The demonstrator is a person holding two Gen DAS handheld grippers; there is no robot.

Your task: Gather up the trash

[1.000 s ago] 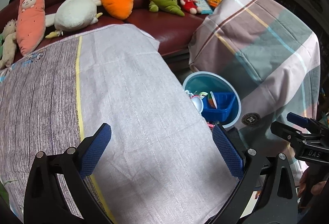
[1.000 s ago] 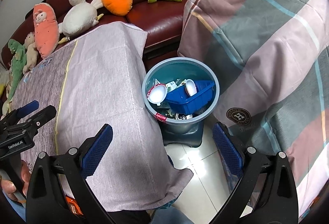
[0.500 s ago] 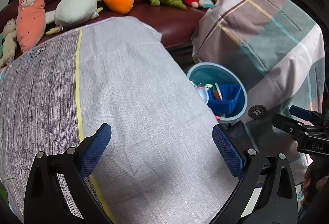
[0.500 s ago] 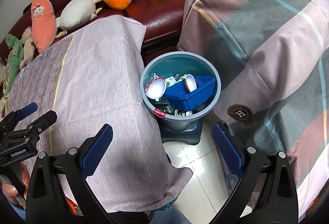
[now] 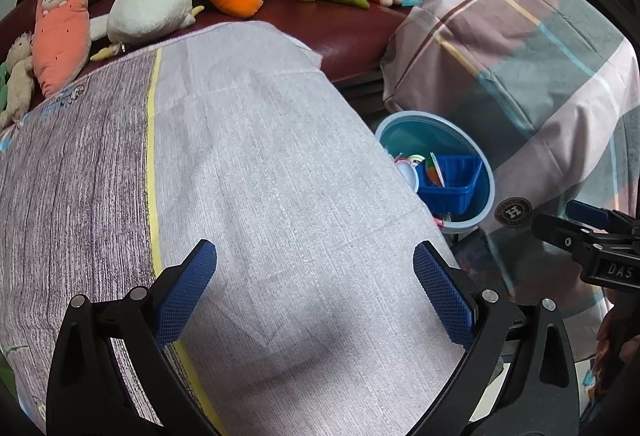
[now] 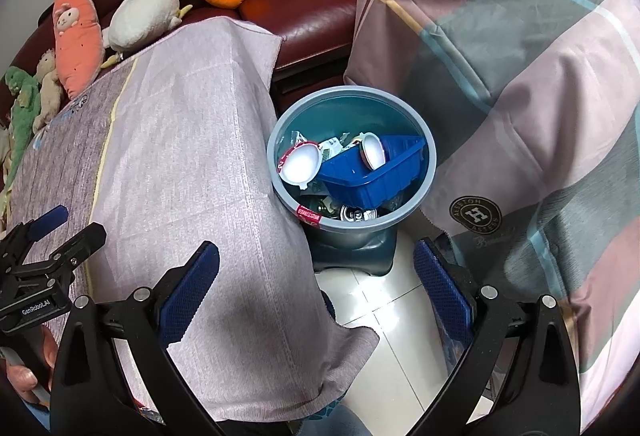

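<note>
A blue-grey trash bin (image 6: 424, 188) stands on the floor between the cloth-covered table and a plaid-covered seat. It holds a blue plastic tray (image 6: 372, 176), white lids (image 6: 300, 166), a can and wrappers. The bin also shows in the left wrist view (image 5: 486, 196). My right gripper (image 6: 316, 288) is open and empty, above the table's corner and the floor in front of the bin. My left gripper (image 5: 314, 288) is open and empty over the tablecloth. Each gripper shows at the edge of the other's view.
The table (image 5: 240, 156) carries a grey and purple cloth with a yellow stripe. A dark red sofa (image 5: 344, 28) behind holds several plush toys. The plaid-covered seat (image 6: 520, 56) stands to the right of the bin. White floor tiles (image 6: 372, 300) lie in front of the bin.
Both grippers have drifted slightly back and up, so the bin sits a little farther away in both views. Both stay open and empty.
</note>
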